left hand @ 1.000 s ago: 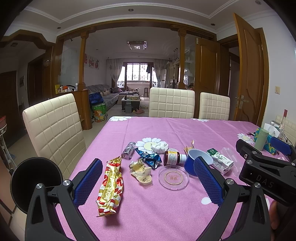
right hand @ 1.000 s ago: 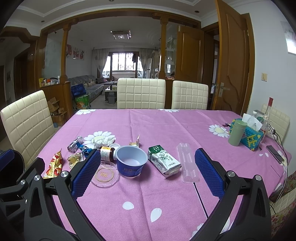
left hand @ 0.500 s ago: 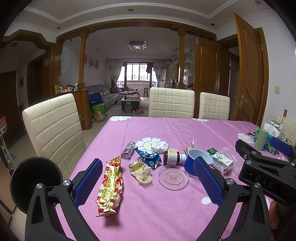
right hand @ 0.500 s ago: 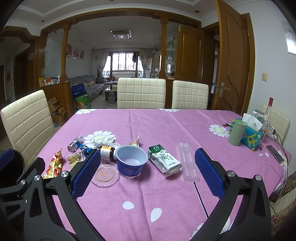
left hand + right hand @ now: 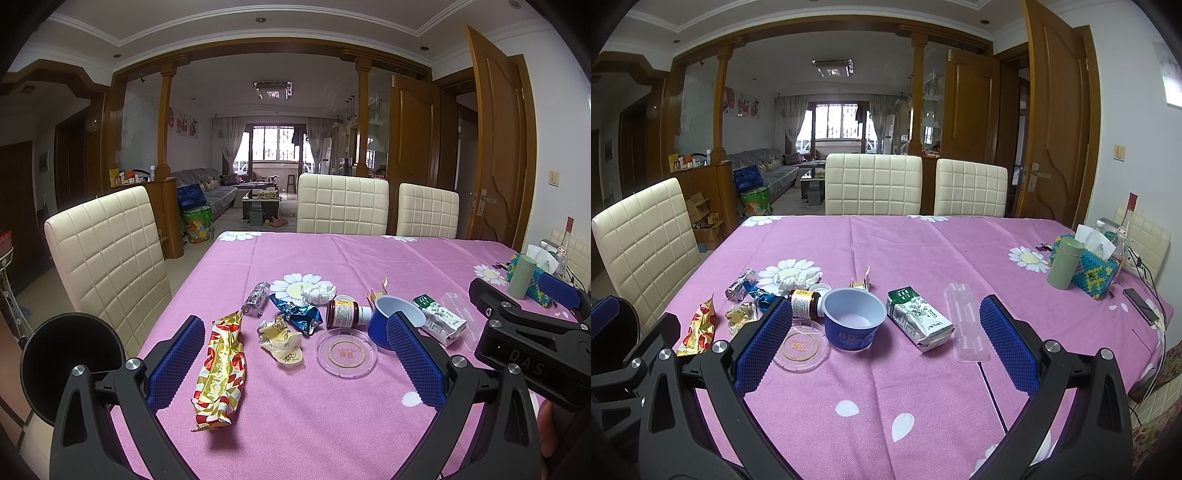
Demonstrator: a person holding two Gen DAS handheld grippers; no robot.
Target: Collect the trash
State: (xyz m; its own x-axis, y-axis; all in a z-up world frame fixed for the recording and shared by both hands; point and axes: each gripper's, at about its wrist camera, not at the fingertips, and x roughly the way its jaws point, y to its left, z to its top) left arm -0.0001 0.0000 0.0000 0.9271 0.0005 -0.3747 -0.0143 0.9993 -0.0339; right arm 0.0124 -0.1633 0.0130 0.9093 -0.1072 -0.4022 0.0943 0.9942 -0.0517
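Note:
Trash lies on the pink tablecloth [image 5: 332, 424]: a gold-red snack wrapper [image 5: 220, 369], a yellow crumpled wrapper [image 5: 281, 338], a blue foil wrapper [image 5: 297, 314], a silver wrapper [image 5: 256, 298], a white tissue wad [image 5: 318, 291], a brown jar on its side [image 5: 341, 314], a clear round lid [image 5: 346, 352], a blue cup [image 5: 854, 318], a green-white carton [image 5: 918, 318] and a clear plastic sleeve [image 5: 967, 325]. My left gripper [image 5: 295, 363] is open and empty, short of the wrappers. My right gripper [image 5: 884, 345] is open and empty, short of the blue cup.
A green tumbler [image 5: 1065, 263] and a beaded tissue box [image 5: 1097, 271] stand at the table's right side, with a phone [image 5: 1142, 305] and cables beside them. Cream chairs [image 5: 873, 189] surround the table. A black round bin [image 5: 70, 363] sits at my lower left.

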